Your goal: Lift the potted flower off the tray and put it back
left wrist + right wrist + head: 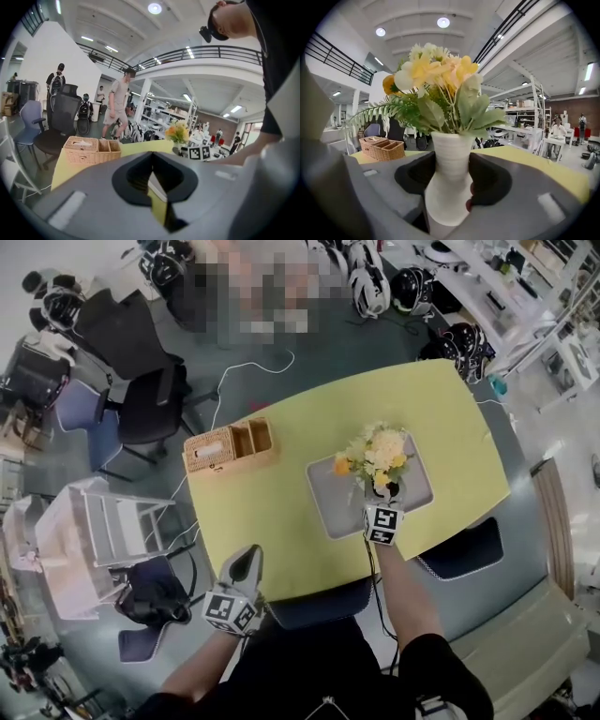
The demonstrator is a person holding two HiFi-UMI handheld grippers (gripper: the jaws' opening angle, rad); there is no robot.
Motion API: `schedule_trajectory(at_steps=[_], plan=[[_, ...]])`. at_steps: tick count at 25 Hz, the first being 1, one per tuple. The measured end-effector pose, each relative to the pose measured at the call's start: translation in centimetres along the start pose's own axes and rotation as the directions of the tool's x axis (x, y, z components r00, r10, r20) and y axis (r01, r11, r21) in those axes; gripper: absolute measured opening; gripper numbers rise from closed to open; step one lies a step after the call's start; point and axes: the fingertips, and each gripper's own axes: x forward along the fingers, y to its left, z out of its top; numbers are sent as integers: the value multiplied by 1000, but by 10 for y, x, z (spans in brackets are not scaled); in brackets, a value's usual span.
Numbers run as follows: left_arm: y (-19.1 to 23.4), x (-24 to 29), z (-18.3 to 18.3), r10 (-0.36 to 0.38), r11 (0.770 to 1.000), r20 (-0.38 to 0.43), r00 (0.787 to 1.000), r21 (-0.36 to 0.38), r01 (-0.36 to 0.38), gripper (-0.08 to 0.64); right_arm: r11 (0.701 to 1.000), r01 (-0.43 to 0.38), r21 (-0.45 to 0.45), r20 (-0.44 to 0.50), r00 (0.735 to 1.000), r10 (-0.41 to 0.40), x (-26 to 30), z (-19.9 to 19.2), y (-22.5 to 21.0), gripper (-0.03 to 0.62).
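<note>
The potted flower point(375, 457), yellow and white blooms in a ribbed white vase point(449, 187), stands on the grey tray point(324, 502) on the yellow table point(281, 549). My right gripper point(391, 491) reaches in from the near side; in the right gripper view its dark pads point(490, 180) press the vase's narrow neck from both sides. My left gripper point(246, 563) hovers at the table's near left edge, away from the tray, with its jaws together and nothing in them point(152, 176). From there the flower point(178, 132) shows far off to the right.
A wicker basket point(230, 446) with compartments sits at the table's far left. Office chairs point(141, 399) and a white rack point(94, 531) stand left of the table, and a blue chair point(464, 554) is at its right. People stand in the hall behind.
</note>
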Motion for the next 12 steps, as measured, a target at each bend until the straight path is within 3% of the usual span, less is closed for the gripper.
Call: schedule_trajectory(at_steps=[6, 12], plan=[[8, -7, -1, -5, 1000, -8, 1000, 1, 5, 6, 1000, 6, 23, -1, 1000, -6, -4, 0, 3, 221], [20, -19, 0, -14, 1000, 10, 1000, 0, 14, 6, 999, 12, 46, 40, 999, -13, -22, 25, 12, 219]])
